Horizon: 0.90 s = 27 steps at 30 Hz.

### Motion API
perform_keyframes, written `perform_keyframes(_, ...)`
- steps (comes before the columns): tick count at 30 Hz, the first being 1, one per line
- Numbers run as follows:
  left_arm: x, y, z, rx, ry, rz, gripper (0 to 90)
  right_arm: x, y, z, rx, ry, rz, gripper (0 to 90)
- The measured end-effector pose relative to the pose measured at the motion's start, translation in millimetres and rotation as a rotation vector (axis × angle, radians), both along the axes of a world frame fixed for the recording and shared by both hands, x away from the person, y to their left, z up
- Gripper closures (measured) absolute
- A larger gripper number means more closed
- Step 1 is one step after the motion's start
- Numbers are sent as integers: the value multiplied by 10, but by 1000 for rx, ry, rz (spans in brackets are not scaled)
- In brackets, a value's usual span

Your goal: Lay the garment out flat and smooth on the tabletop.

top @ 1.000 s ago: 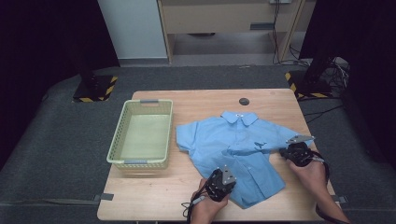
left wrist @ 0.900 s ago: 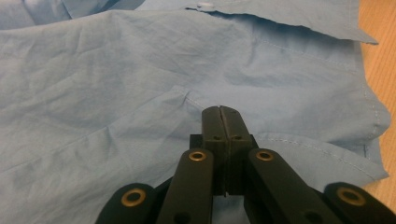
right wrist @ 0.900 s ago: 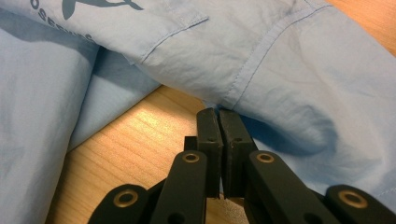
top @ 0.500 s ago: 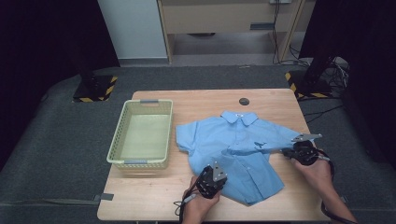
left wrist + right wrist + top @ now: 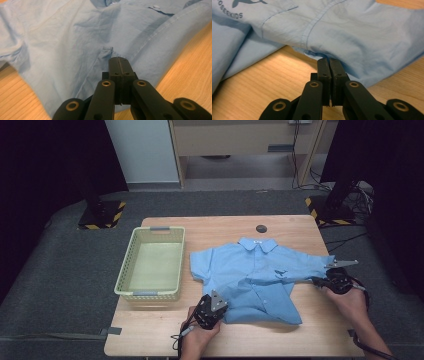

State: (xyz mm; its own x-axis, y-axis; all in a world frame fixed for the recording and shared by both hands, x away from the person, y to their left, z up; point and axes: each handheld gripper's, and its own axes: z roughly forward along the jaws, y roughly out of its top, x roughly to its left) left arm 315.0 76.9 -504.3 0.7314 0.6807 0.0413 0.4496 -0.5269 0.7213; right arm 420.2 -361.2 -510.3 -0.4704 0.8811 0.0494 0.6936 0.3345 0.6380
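Observation:
A light blue short-sleeved shirt [image 5: 255, 275] lies front up on the wooden table [image 5: 320, 330], collar toward the far edge. My left gripper [image 5: 222, 314] is at the shirt's near left hem. In the left gripper view its jaws [image 5: 118, 58] are shut and pinch a pucker of the blue cloth [image 5: 62, 42]. My right gripper [image 5: 320, 281] is at the shirt's right sleeve. Its jaws [image 5: 328, 60] are shut on the sleeve's lower edge, below the seam [image 5: 352, 30]. A printed chest pocket [image 5: 234, 13] shows at the upper left of that view.
A pale green plastic basket [image 5: 150, 292] stands on the table's left part, close to the shirt's left sleeve. A small black disc [image 5: 261, 228] sits near the far edge. Dark floor surrounds the table, with stand bases at both far corners.
The left gripper has moved left with the hem and the right gripper has moved right with the sleeve. The shirt is spread wider between them.

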Motion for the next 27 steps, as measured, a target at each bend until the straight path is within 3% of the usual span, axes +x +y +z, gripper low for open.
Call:
perform_keyframes(10,53,61,-51,15,4,18,900,219,-41,36,-31,13,-46,885)
perform_keyframes(19,66,108,-45,18,0,29,900,303,-140,44,-49,25,-86,884)
perform_keyframes(23,50,75,-46,23,-6,18,900,241,-78,50,-25,-2,-45,854)
perform_keyframes(27,26,56,-32,20,-8,10,900,131,11,78,-1,-30,-9,739)
